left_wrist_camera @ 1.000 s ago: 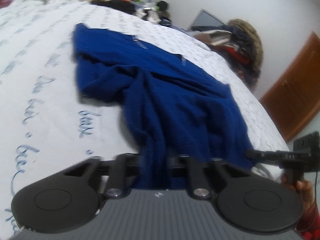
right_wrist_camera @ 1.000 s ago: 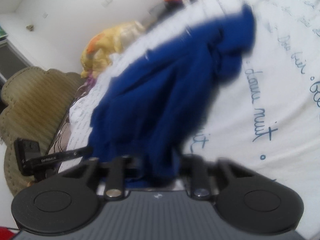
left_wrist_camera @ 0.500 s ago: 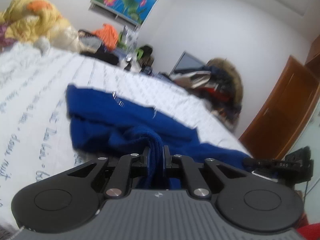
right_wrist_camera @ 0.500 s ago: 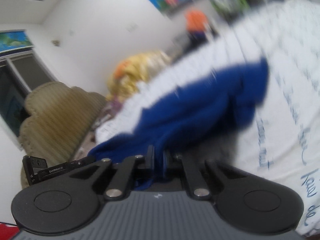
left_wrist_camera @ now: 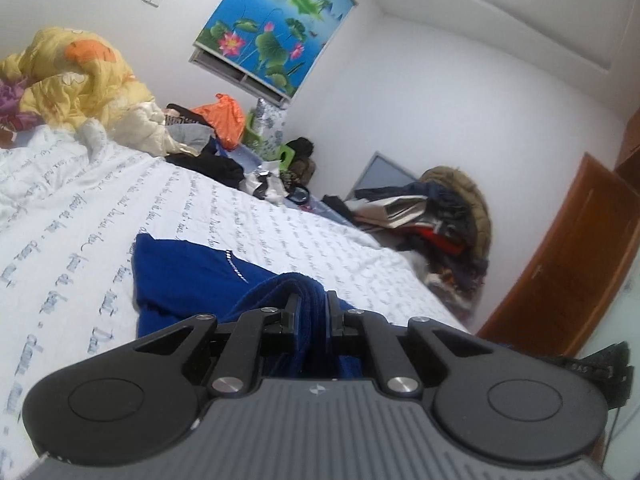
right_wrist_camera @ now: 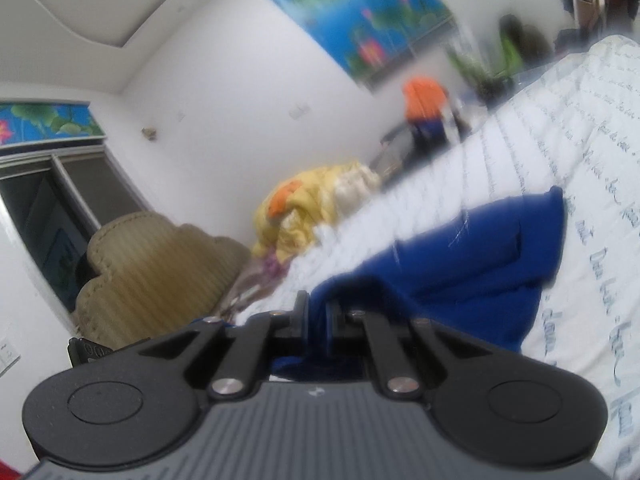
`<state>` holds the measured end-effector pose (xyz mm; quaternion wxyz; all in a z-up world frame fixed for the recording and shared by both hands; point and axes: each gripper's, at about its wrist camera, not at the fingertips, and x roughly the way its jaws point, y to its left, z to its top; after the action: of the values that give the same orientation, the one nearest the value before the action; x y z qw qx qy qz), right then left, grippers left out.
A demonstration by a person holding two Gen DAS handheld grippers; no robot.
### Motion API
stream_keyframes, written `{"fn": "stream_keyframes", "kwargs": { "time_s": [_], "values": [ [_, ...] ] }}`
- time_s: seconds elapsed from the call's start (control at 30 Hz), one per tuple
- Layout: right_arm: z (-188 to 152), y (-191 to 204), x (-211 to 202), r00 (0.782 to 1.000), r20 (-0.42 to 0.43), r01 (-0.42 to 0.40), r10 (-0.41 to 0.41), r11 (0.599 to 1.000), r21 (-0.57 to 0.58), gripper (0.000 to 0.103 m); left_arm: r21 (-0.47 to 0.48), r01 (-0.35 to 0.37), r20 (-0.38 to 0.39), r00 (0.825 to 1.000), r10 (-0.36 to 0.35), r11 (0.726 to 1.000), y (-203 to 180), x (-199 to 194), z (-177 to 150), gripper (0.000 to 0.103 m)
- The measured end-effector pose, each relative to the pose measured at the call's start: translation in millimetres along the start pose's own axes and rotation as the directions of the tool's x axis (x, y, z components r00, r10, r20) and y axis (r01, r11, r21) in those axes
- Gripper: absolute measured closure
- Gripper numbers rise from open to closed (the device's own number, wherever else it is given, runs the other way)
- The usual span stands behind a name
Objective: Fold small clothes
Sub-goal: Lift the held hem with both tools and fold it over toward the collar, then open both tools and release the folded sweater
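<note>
A dark blue garment [left_wrist_camera: 188, 276] lies on the white bed sheet with blue script [left_wrist_camera: 80, 216]. My left gripper [left_wrist_camera: 312, 304] is shut on a bunched edge of the garment, lifted off the sheet. My right gripper [right_wrist_camera: 318, 312] is shut on another edge of the same blue garment [right_wrist_camera: 472, 276], which trails back to the right over the sheet [right_wrist_camera: 592, 184]. The right view is blurred. The other gripper's tip shows at the far right of the left view [left_wrist_camera: 600, 368].
A yellow quilt [left_wrist_camera: 76, 80] is heaped at the bed's head. Dark and orange clothes [left_wrist_camera: 216, 136] lie along the far bed edge. A pile of clothes [left_wrist_camera: 444, 220] stands by the wall near a wooden door [left_wrist_camera: 568, 256]. A padded headboard [right_wrist_camera: 152, 264] is left in the right view.
Both grippers have closed on the garment's edges and risen and tilted up, so the views now show the walls. The garment is lifted and drawn toward me.
</note>
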<state>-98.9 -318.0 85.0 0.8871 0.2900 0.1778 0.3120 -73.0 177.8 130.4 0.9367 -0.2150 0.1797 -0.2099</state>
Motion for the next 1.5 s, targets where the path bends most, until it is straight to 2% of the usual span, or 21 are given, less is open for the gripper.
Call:
{"fn": "stream_keyframes", "kwargs": {
  "time_s": [0.3, 0.5, 0.6, 0.73, 0.87, 0.97, 1.07, 1.13, 1.17, 1.2, 1.23, 1.33, 1.37, 1.4, 1.43, 1.5],
  "values": [
    [36, -50, 66, 0.991, 0.029, 0.128, -0.13, 0.99, 0.06, 0.096, -0.002, -0.106, -0.098, 0.99, 0.105, 0.994, 22, 96, 31, 0.092],
    [54, -82, 116, 0.977, 0.005, 0.212, -0.214, 0.973, 0.089, 0.095, 0.028, -0.2, -0.16, 0.966, 0.202, 0.979, 37, 160, 40, 0.092],
    [58, -101, 143, 0.968, -0.021, 0.25, -0.25, 0.961, 0.121, 0.095, 0.061, -0.264, -0.17, 0.948, 0.271, 0.963, 43, 190, 42, 0.092],
    [61, -124, 176, 0.95, -0.061, 0.311, -0.305, 0.939, 0.145, 0.095, 0.11, -0.339, -0.209, 0.911, 0.356, 0.934, 55, 231, 40, 0.092],
    [62, -146, 202, 0.936, -0.1, 0.35, -0.336, 0.917, 0.19, 0.095, 0.109, -0.389, -0.256, 0.878, 0.404, 0.915, 70, 261, 35, 0.091],
    [62, -157, 217, 0.92, -0.127, 0.391, -0.372, 0.9, 0.193, 0.095, 0.104, -0.402, -0.278, 0.867, 0.414, 0.91, 76, 275, 36, 0.091],
    [63, -164, 226, 0.905, -0.149, 0.421, -0.398, 0.885, 0.199, 0.093, 0.086, -0.427, -0.287, 0.854, 0.433, 0.9, 80, 282, 38, 0.083],
    [64, -171, 231, 0.9, -0.163, 0.433, -0.405, 0.873, 0.224, 0.093, 0.055, -0.452, -0.286, 0.847, 0.448, 0.89, 85, 283, 40, 0.058],
    [64, -174, 233, 0.898, -0.17, 0.437, -0.406, 0.868, 0.235, 0.092, 0.039, -0.472, -0.275, 0.842, 0.464, 0.881, 87, 281, 42, 0.037],
    [64, -177, 234, 0.896, -0.174, 0.44, -0.408, 0.864, 0.246, 0.092, 0.029, -0.484, -0.255, 0.842, 0.475, 0.874, 89, 277, 43, 0.026],
    [64, -180, 235, 0.897, -0.174, 0.439, -0.406, 0.861, 0.256, 0.091, 0.027, -0.493, -0.238, 0.842, 0.484, 0.87, 90, 274, 44, 0.025],
    [68, -184, 233, 0.908, -0.156, 0.419, -0.39, 0.862, 0.284, 0.077, 0.051, -0.516, -0.227, 0.828, 0.513, 0.855, 93, 266, 45, 0.023],
    [69, -183, 231, 0.908, -0.138, 0.419, -0.396, 0.862, 0.284, 0.059, 0.062, -0.528, -0.22, 0.821, 0.527, 0.847, 92, 264, 45, 0.021],
    [71, -181, 227, 0.903, -0.115, 0.43, -0.414, 0.859, 0.277, 0.03, 0.076, -0.542, -0.209, 0.812, 0.545, 0.837, 93, 261, 46, 0.019],
    [73, -179, 222, 0.896, -0.082, 0.441, -0.436, 0.857, 0.267, 0.019, 0.092, -0.553, -0.2, 0.804, 0.559, 0.828, 93, 258, 45, 0.018],
    [77, -174, 211, 0.894, -0.024, 0.44, -0.448, 0.863, 0.249, 0.017, 0.137, -0.563, -0.182, 0.794, 0.58, 0.815, 91, 251, 44, 0.017]
  ]
}}
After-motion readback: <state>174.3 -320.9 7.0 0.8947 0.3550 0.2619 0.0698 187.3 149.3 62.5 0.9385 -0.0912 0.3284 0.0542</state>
